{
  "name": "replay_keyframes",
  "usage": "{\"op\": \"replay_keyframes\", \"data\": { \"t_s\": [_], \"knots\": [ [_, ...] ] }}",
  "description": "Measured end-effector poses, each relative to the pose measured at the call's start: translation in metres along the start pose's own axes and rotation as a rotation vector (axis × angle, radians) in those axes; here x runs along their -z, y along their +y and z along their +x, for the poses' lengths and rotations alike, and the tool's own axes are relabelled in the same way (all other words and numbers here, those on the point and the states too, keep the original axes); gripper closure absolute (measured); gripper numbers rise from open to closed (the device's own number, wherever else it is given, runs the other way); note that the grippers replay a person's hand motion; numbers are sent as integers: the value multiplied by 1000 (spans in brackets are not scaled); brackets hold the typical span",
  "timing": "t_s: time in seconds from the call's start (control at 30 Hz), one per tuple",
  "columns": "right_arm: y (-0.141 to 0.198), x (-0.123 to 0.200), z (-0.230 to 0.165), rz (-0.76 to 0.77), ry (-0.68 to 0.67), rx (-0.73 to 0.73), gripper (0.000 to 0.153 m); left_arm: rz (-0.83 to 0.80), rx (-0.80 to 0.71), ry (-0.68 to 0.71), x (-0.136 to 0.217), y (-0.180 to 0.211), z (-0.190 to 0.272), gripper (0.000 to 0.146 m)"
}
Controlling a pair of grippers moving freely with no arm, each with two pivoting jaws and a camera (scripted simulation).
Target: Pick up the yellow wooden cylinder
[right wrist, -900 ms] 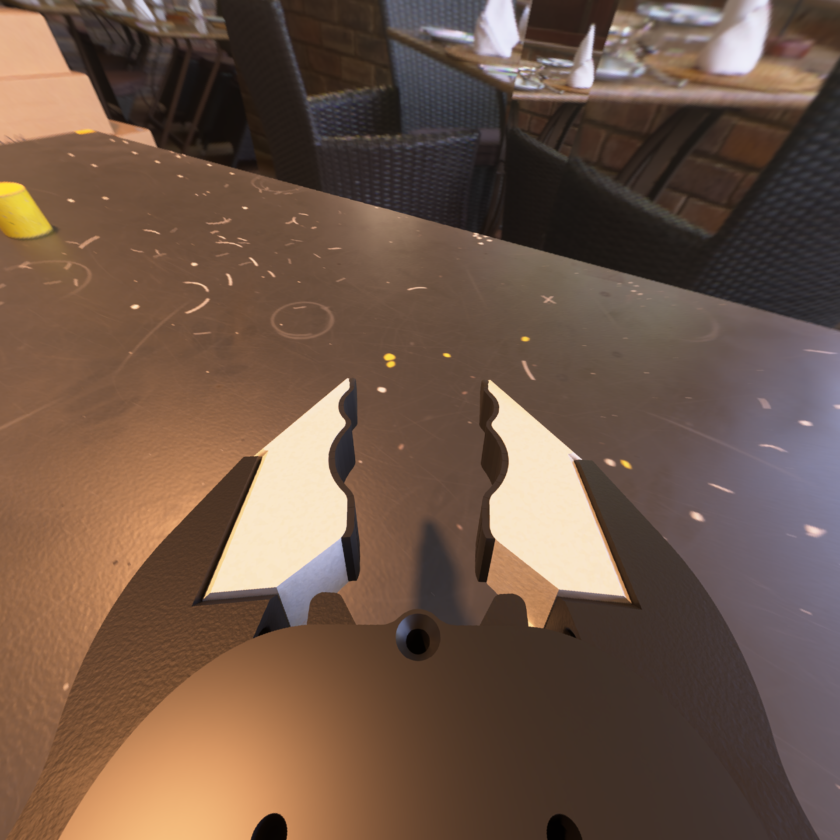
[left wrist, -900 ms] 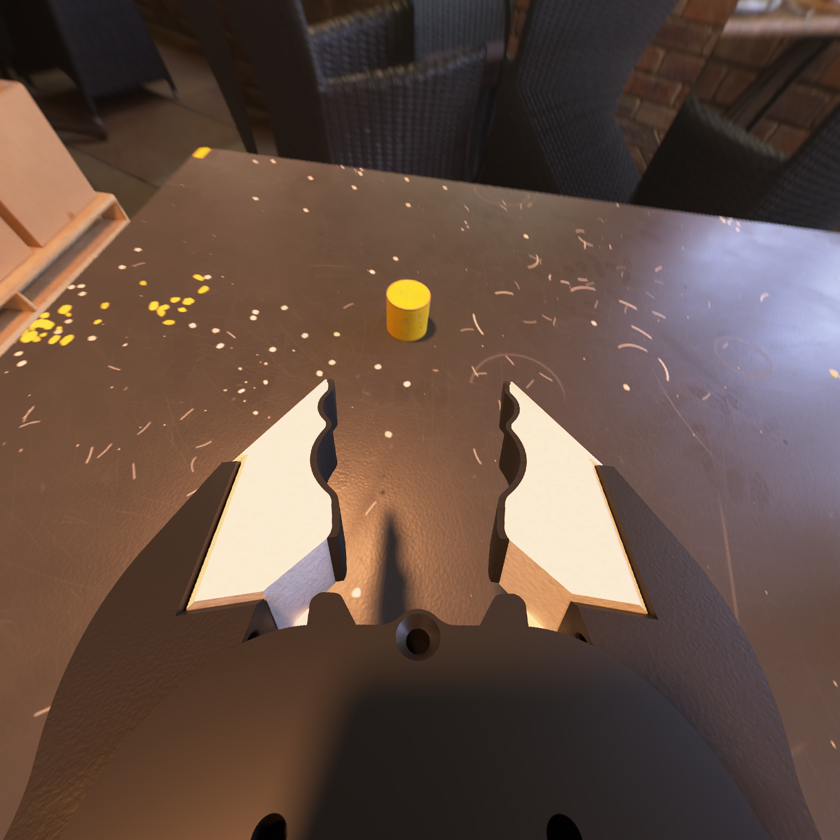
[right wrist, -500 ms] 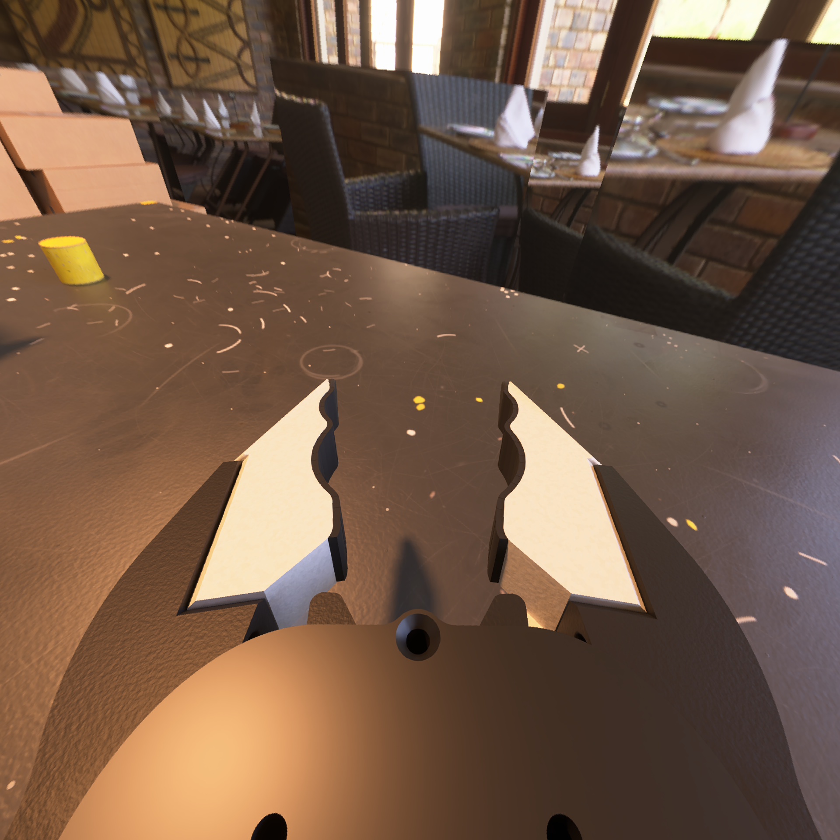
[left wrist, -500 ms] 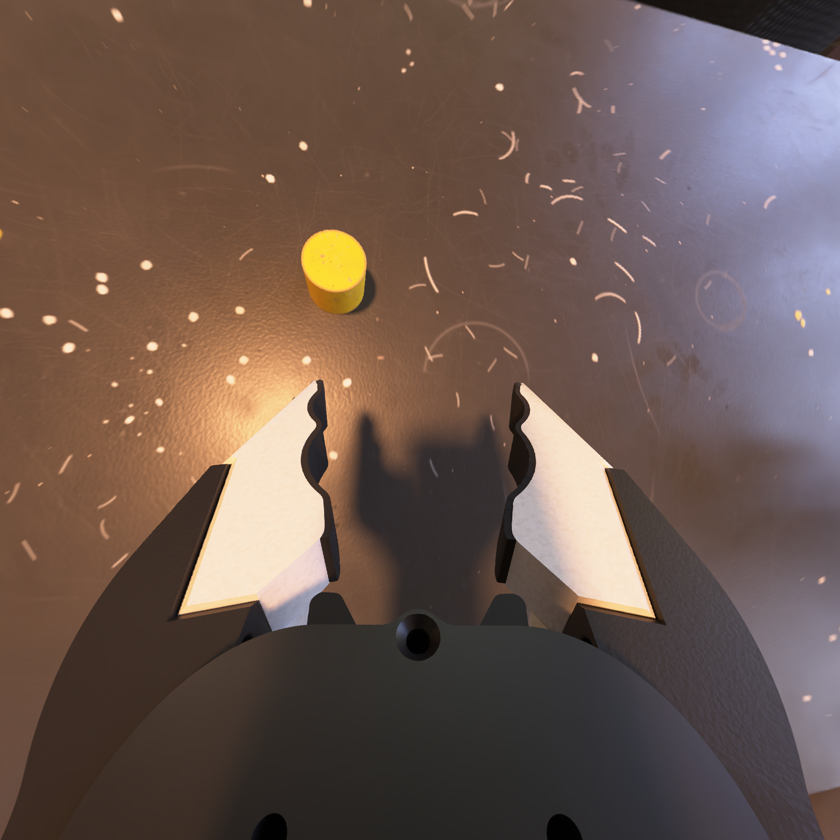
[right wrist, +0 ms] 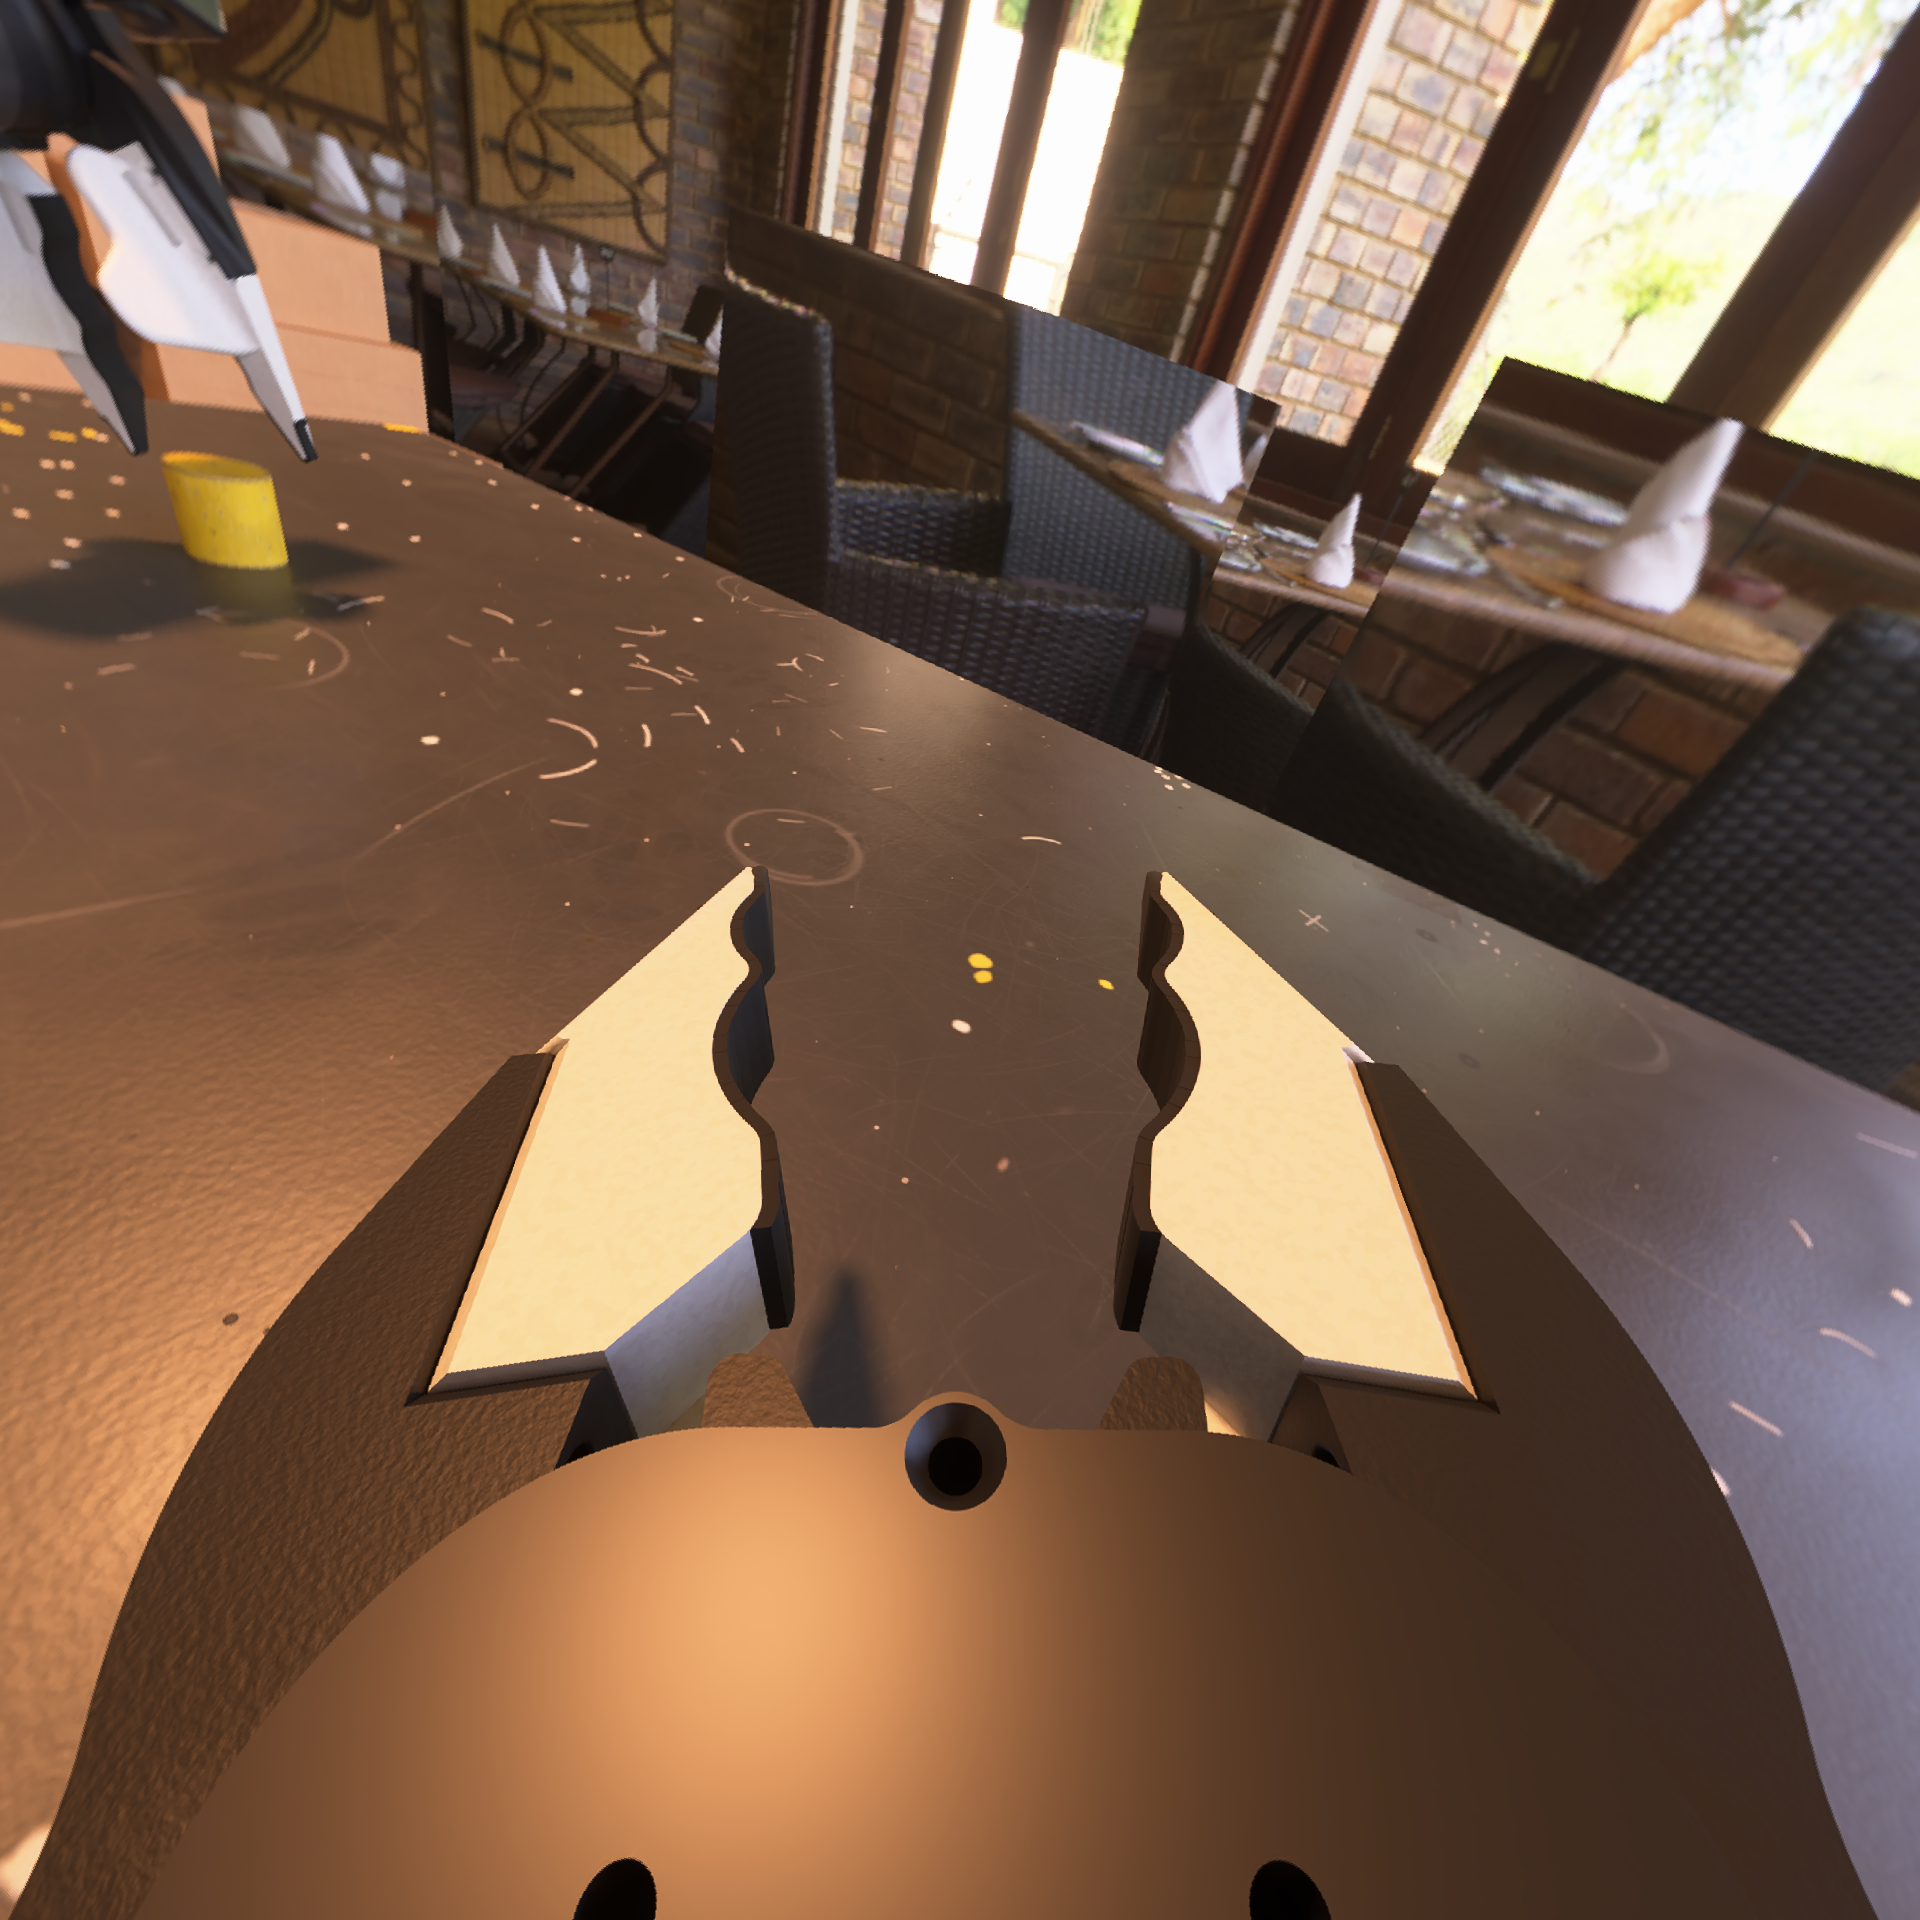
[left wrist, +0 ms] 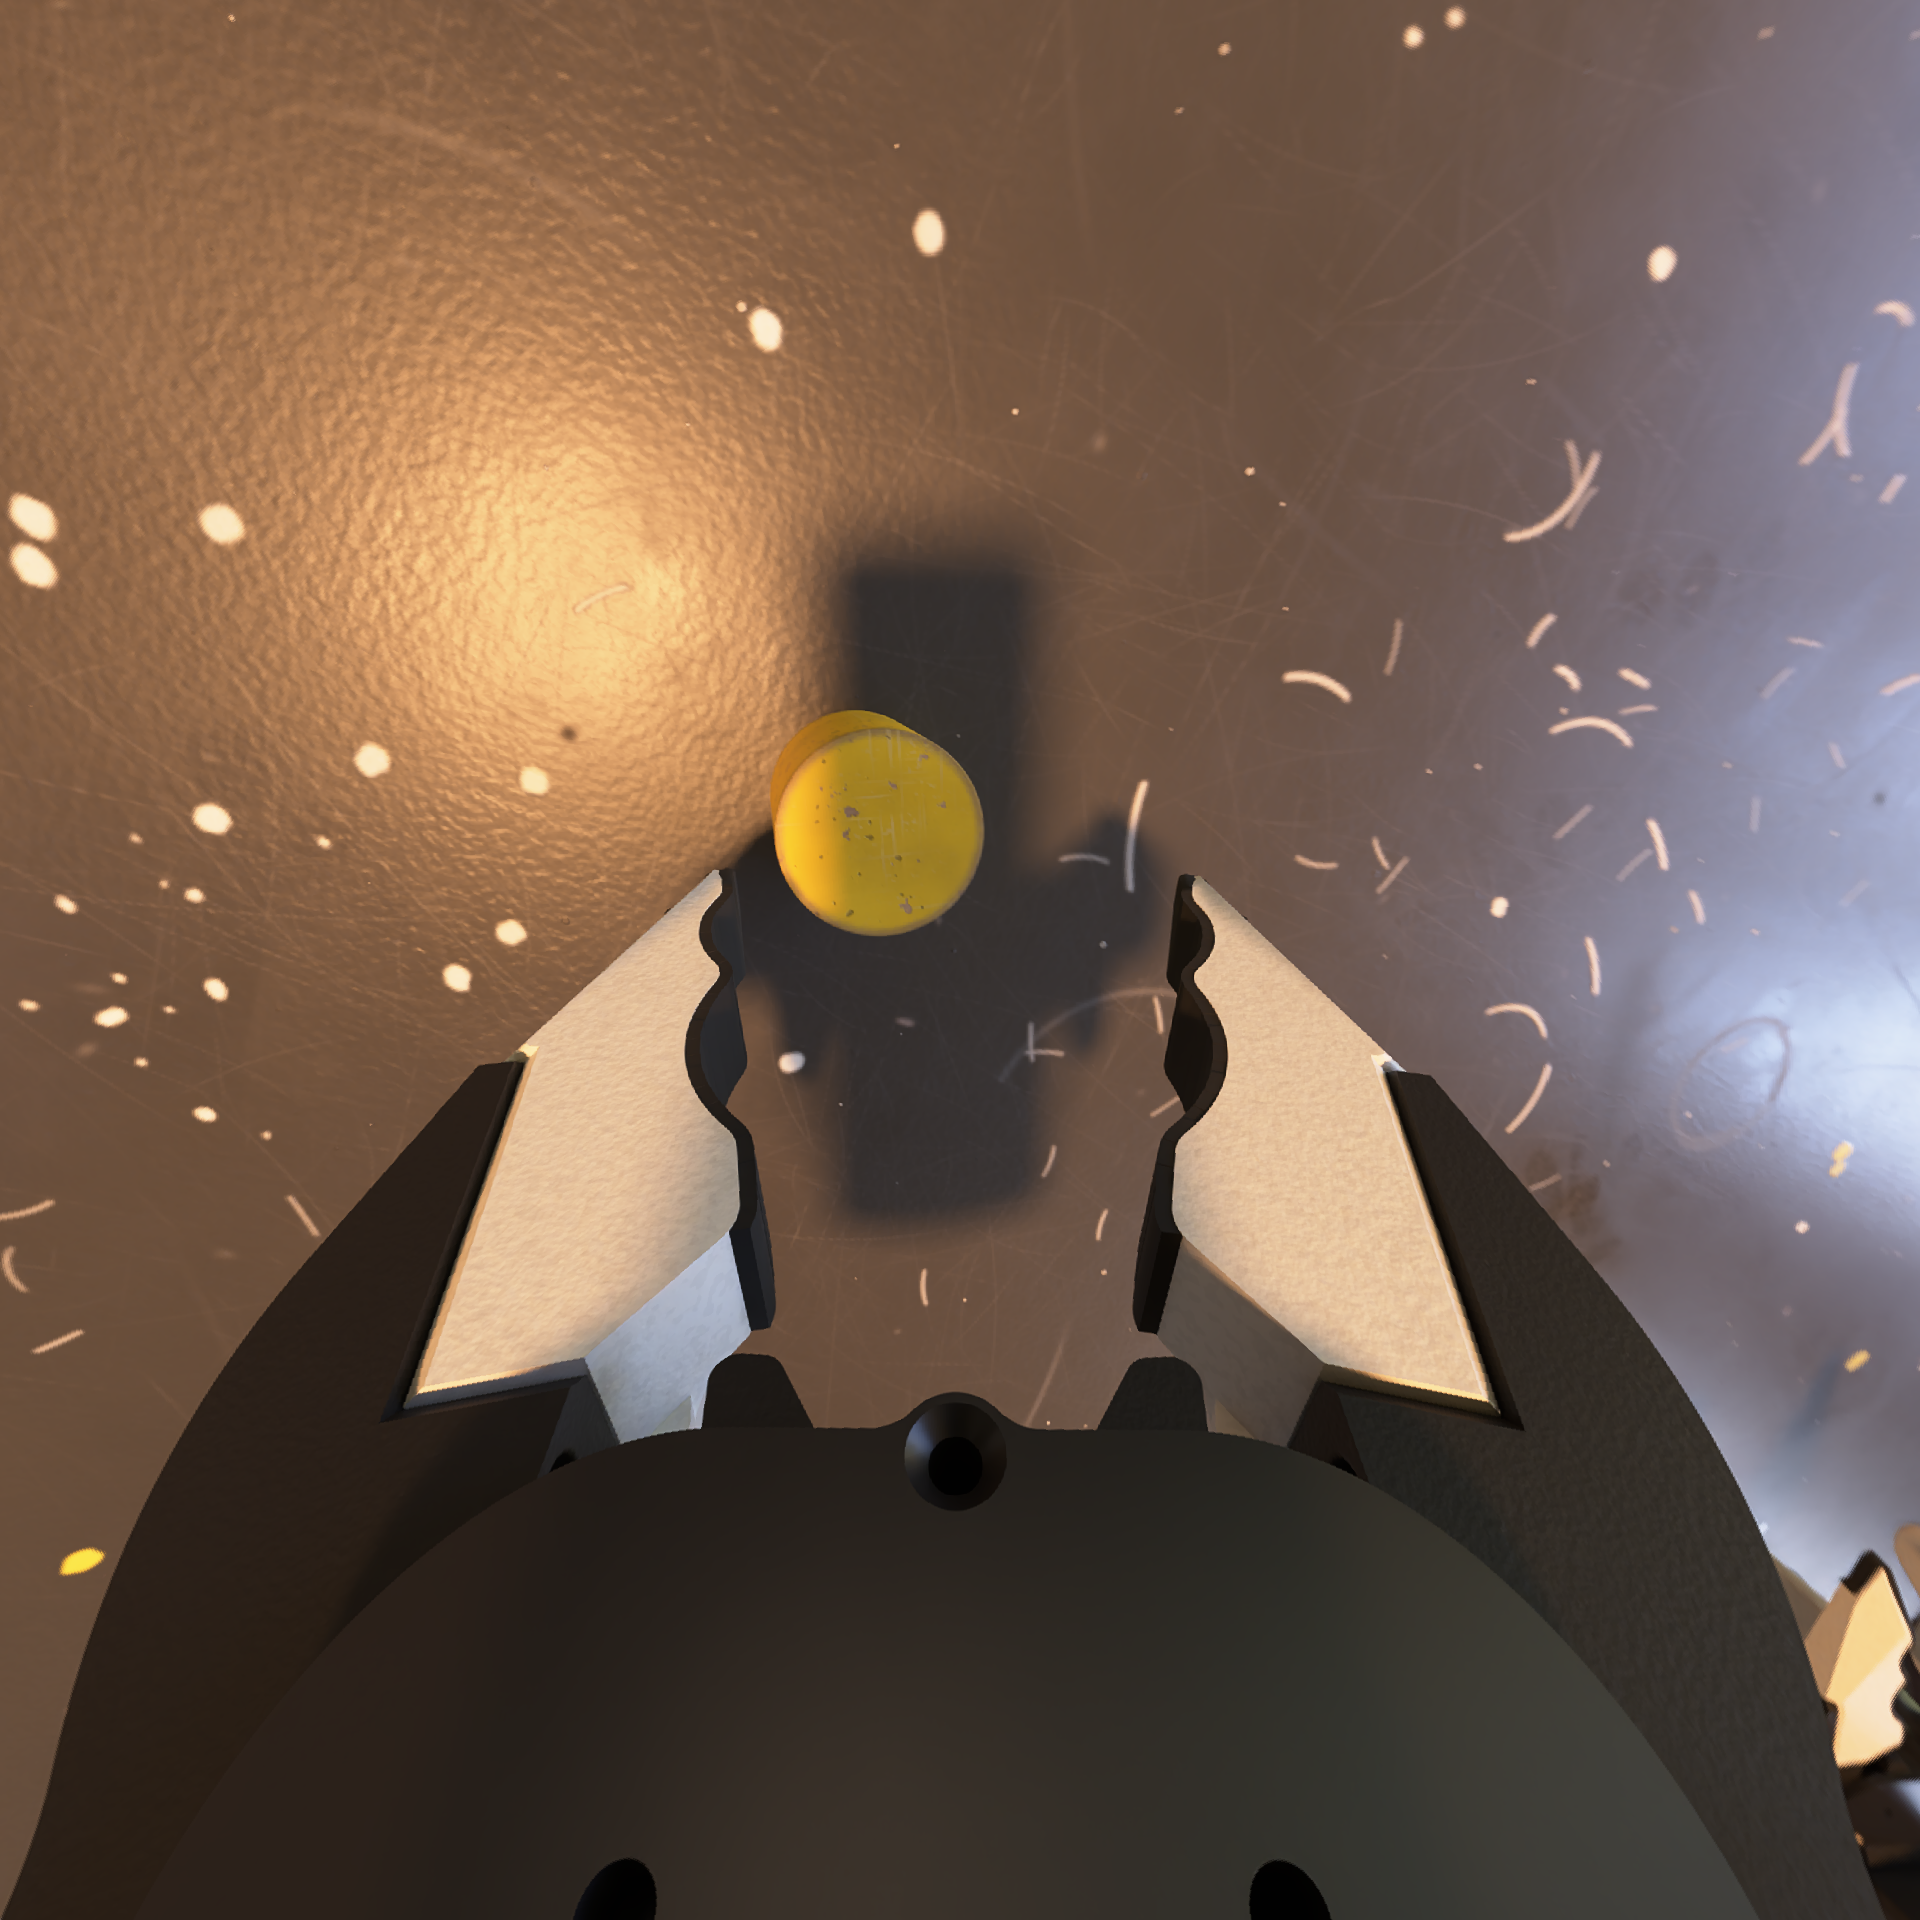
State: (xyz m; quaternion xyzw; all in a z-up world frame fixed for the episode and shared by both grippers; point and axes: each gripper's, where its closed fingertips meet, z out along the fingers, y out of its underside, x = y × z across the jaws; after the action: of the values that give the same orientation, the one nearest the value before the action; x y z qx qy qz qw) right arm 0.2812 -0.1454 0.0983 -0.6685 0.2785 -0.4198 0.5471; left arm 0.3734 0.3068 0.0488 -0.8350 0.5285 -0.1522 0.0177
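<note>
Left wrist view, speckled upright yellow cylinder [left wrist: 878, 826]

I see the wooden cylinder [left wrist: 878, 831] upright on the table [left wrist: 416, 312]; my left gripper [left wrist: 951, 894] hangs above the cylinder, fingers spread either side, while my right gripper [right wrist: 954, 883] sits well to the cylinder's right, chairs [right wrist: 914, 540] beyond the table's far edge

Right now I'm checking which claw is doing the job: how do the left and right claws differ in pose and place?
The left claw points down at the table, directly above the yellow cylinder; the right claw points along the table, far from the cylinder. The left claw's tips hang just above the cylinder's top, one to each side; the right claw has only bare table between its fingers. Both are open and hold nothing.
</note>
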Motion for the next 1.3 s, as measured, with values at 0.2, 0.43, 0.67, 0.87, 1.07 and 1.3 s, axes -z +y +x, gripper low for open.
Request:
{"op": "replay_keyframes", "data": {
  "t_s": [0.2,0.43,0.67,0.87,1.07,1.3],
  "knots": [
    [2,-1,-10,-16,-23,73,81,-21,35,-73,-18,1,-10,82],
    [1,-1,-5,-13,-33,15,81,-9,5,-69,-22,3,-17,101],
    [0,0,-8,2,-55,17,81,93,-96,37,-6,-2,0,101],
    [-2,1,-11,10,-94,1,79,375,-169,251,78,-11,51,101],
    [-6,5,-14,47,-180,-50,75,522,-402,638,159,48,142,101],
    [-30,20,-16,126,-251,40,75,402,-609,1006,160,149,218,101]
  ]
}}
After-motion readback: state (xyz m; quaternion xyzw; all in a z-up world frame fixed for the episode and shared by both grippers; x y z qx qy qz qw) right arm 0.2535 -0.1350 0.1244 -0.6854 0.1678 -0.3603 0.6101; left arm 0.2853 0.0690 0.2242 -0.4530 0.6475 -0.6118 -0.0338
